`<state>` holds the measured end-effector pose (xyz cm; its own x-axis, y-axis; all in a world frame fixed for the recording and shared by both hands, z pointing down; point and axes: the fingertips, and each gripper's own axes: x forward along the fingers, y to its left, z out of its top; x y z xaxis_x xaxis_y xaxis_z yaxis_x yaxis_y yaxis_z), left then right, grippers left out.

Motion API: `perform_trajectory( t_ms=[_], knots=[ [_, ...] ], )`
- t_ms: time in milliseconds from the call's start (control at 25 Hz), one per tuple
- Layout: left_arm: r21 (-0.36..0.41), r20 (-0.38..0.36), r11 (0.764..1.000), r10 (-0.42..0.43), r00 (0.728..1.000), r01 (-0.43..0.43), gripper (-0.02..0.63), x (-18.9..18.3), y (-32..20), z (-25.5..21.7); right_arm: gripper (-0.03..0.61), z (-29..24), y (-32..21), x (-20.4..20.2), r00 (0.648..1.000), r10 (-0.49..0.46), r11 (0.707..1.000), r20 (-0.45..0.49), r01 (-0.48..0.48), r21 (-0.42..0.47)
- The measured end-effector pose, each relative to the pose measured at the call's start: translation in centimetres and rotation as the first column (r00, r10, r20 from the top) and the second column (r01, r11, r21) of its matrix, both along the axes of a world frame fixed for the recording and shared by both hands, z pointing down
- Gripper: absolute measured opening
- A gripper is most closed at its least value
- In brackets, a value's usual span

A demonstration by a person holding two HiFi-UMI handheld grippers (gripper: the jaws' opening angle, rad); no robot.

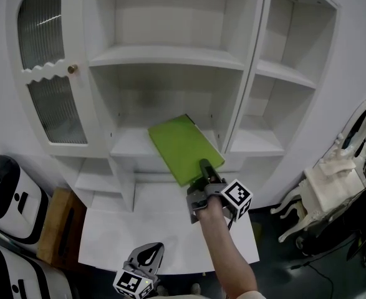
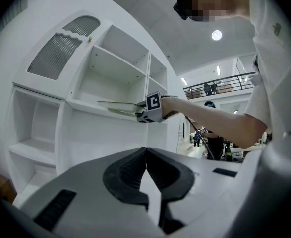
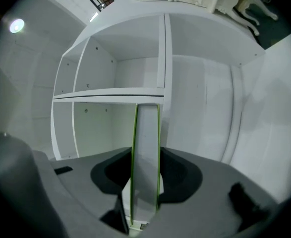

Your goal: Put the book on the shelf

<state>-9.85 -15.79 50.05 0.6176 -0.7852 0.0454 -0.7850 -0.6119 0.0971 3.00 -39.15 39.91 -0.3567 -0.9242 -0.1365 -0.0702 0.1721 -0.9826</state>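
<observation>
- Step in hand: you are at the placing step. Your right gripper [image 1: 202, 174] has its jaws clamped on the near short end of the green book [image 1: 184, 147]. One pad sits on each cover, and the pale page edge faces the gripper's own camera.
- Where the book is: it is over the middle shelf board [image 1: 128, 144]. Its far part is inside the compartment above the board, and its near end hangs out past the board's front edge, toward you. I cannot tell whether its underside touches the board (the left gripper view shows it edge-on, very close over the board).
- Which way it points: the book lies nearly flat with one green cover upward. Its long axis runs from your gripper at the board's front edge obliquely toward the back left of the board, so it is not square to that edge.
- Next move, as I judge it: bring the book down until it rests on the board, then push it deeper so that most of it lies behind the front edge. Only then let the jaws go. If you release with so much overhang, the near end could tip it off the board.
- Your left gripper [image 1: 146, 254] is well below and in front of the board. Its jaws are pressed together with nothing between them, and it has no part in this step.
</observation>
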Motion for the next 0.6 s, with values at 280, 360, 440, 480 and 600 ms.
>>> perform_trajectory(
  t_ms=[280, 360, 440, 480, 600],
  knots=[
    [-0.009, 0.002, 1.0, 0.006, 1.0, -0.006, 0.011, 0.3, -0.6, 0.2, 0.149, 0.6, -1.3, -0.2, 0.998, 0.004, 0.999, 0.056, -0.001, -0.04],
    [-0.014, 0.0, 1.0, 0.009, 1.0, -0.009, 0.011, 0.4, -0.7, 0.3, 0.149, 0.7, -1.7, -0.4, 0.998, 0.004, 0.999, 0.067, -0.001, -0.048],
    [-0.012, 0.0, 1.0, 0.011, 1.0, -0.011, 0.011, 0.5, -1.0, 0.3, 0.149, 0.6, -2.1, -0.5, 0.997, 0.005, 0.999, 0.071, -0.001, -0.055],
    [-0.011, 0.001, 1.0, 0.013, 1.0, -0.013, 0.011, 0.5, -1.1, 0.3, 0.149, 0.6, -2.3, -0.6, 0.997, 0.005, 0.998, 0.072, -0.001, -0.059],
    [-0.01, 0.001, 1.0, 0.02, 1.0, -0.02, 0.011, 1.0, -1.4, 0.2, 0.15, 0.5, -2.9, -0.6, 0.998, 0.007, 0.998, 0.069, -0.002, -0.069]
  ],
)
